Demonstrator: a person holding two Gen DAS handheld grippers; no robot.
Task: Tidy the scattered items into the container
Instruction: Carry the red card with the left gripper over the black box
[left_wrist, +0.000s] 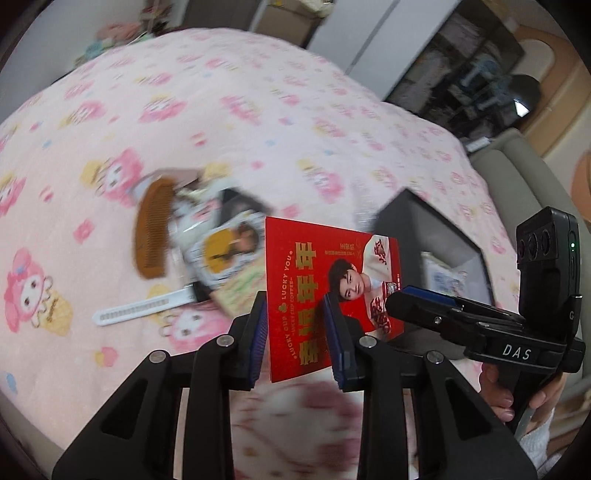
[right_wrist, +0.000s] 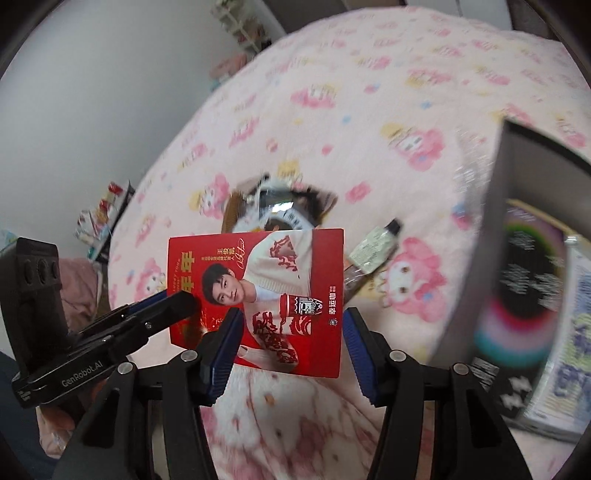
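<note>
Pink blanket (left_wrist: 258, 110) with a cartoon print covers the bed under both views, blurred in places.

Nearest the left wrist camera, the left gripper (left_wrist: 294, 299) has its blue-padded fingers (left_wrist: 260, 325) partly open. The red card (left_wrist: 314, 258) stands in the air between them. The card's left edge lies against the left pad, and the right pad overlaps its face. From the right wrist view, the tip of this gripper sits on the card's left edge with the two fingers close together, apparently pinching it.

The right gripper (right_wrist: 293, 314) has its fingers wider apart, around the lower right part of the same card. One finger crosses in front of the print and the other is just beside the card's right edge. I cannot tell whether the pads press on it. A hand (left_wrist: 509, 398) grips that gripper's handle.

Beyond the card, loose things lie on the blanket: a white comb (left_wrist: 144, 306), a brown comb (left_wrist: 151, 229) resting on a heap of printed cards (left_wrist: 221, 251), and a small tube (right_wrist: 373, 247).

To the right of the card stands the dark grey box (left_wrist: 424, 229), open, with printed items inside. Farther off are a white wall and shelves.
</note>
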